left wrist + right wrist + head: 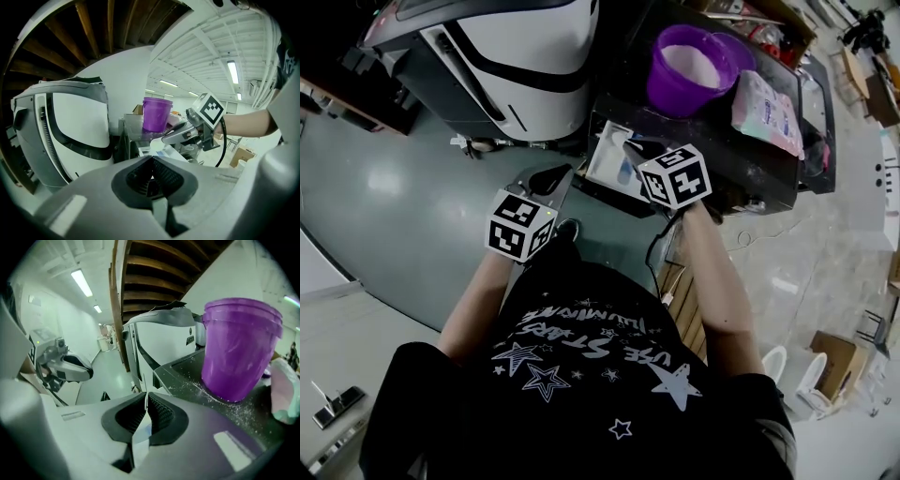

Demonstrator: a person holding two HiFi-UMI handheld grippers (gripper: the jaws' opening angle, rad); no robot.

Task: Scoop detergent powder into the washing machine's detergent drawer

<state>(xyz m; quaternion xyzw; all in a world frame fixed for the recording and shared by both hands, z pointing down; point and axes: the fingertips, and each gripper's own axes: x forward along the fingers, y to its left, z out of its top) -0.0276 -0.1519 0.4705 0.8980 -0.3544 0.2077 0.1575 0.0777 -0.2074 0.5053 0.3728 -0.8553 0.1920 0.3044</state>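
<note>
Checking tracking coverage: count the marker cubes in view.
2. One marker cube sits on the left gripper, left of centre in the head view; the other on the right gripper, which is shut on a scoop by the open detergent drawer. None appears hidden.

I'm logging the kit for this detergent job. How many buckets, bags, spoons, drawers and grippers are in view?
Bucket: 1
Bag: 1
Spoon: 1
Drawer: 1
Grippers: 2 (left gripper, right gripper)
Total: 6
</note>
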